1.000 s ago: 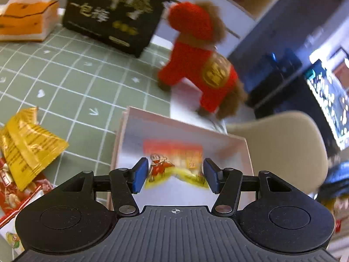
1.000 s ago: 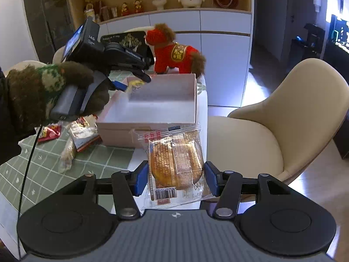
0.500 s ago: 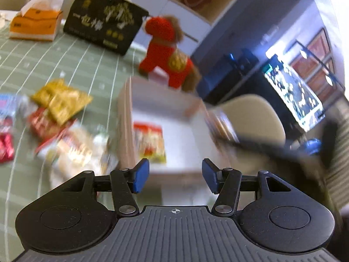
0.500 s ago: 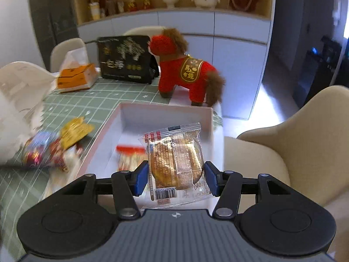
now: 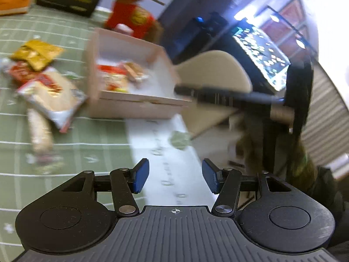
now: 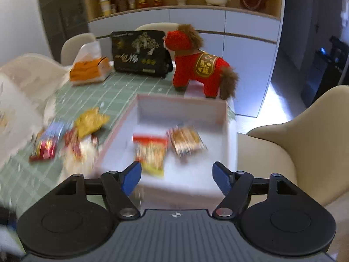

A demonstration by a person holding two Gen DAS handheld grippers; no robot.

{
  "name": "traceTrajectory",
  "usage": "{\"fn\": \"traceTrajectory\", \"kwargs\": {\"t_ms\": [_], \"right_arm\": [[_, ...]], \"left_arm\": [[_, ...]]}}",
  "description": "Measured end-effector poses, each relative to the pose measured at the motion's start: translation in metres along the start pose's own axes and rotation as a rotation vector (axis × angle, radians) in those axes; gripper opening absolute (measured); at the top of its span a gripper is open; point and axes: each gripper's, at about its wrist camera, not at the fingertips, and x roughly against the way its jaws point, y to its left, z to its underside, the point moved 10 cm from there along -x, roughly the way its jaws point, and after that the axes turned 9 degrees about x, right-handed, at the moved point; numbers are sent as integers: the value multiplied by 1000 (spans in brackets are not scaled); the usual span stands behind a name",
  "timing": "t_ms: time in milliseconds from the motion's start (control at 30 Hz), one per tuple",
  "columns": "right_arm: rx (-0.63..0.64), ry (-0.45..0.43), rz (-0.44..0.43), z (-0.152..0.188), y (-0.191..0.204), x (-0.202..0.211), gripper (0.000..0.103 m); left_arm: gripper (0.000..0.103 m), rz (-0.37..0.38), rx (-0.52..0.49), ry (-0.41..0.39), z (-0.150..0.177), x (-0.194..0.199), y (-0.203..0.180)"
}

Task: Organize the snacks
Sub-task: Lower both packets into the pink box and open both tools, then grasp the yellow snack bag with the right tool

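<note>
A shallow pink box (image 6: 224, 135) (image 5: 130, 107) sits on the green checked tablecloth. Inside lie a red and yellow snack packet (image 6: 150, 152) (image 5: 111, 76) and a clear-wrapped brown cake packet (image 6: 186, 140) (image 5: 134, 71). My right gripper (image 6: 176, 174) hovers over the box's near edge, its jaws opening with nothing between them. My left gripper (image 5: 175, 179) stands open and empty over the table's white strip, back from the box. Several loose snacks lie left of the box: a yellow packet (image 5: 37, 53) (image 6: 91, 121), a white bread packet (image 5: 52, 93), red packets (image 6: 44, 148).
A red plush horse (image 6: 196, 65), a black gift box (image 6: 139, 54) and an orange tissue box (image 6: 89, 69) stand at the table's far side. A beige chair (image 6: 294, 142) is right of the table. The right gripper's body and a sleeve (image 5: 283, 118) show in the left wrist view.
The right gripper carried the cake packet over the box and let it go; it now lies inside. The left gripper drew back from the box, empty.
</note>
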Motion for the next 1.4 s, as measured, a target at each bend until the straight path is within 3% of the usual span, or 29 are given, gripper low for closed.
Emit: {"fn": "traceTrajectory", "kwargs": {"t_ms": [133,233,300,500,700,833,900,1033,1133,1267,1400], "right_arm": [[5,38,21,40,-4,21,77],[18,52,28,49,0,20,77],[14,50,26,47,4,18,77],[-35,11,-51,16,31,14,77],[-142,-37,-165,-27,55,18,77],[-185,-27,-155,-44,61,6,77],[-169,-3,-126,-42,68,-5,77],[-127,79,-127,-24,93,-21,77],[-106,126,-118,-11,105,-23,77],[-107,157,-98,-8,112,-23,77],[-119,166,-95,-18,120,-26,77]], "left_arm": [[59,79,49,-37,-5,7,-20],[59,174,86,-94,-24,23,-44],[59,203,58,-130,-39,34,-61],[59,129,-42,-241,-75,56,-74],[59,-173,-9,-376,-118,85,15],[59,-362,149,-457,-151,112,112],[59,-432,217,-458,-158,121,158],[59,-587,236,-400,-162,115,228],[59,-626,288,-394,-165,107,266],[59,-530,359,-420,-186,82,285],[59,-432,377,-407,-198,50,261]]}}
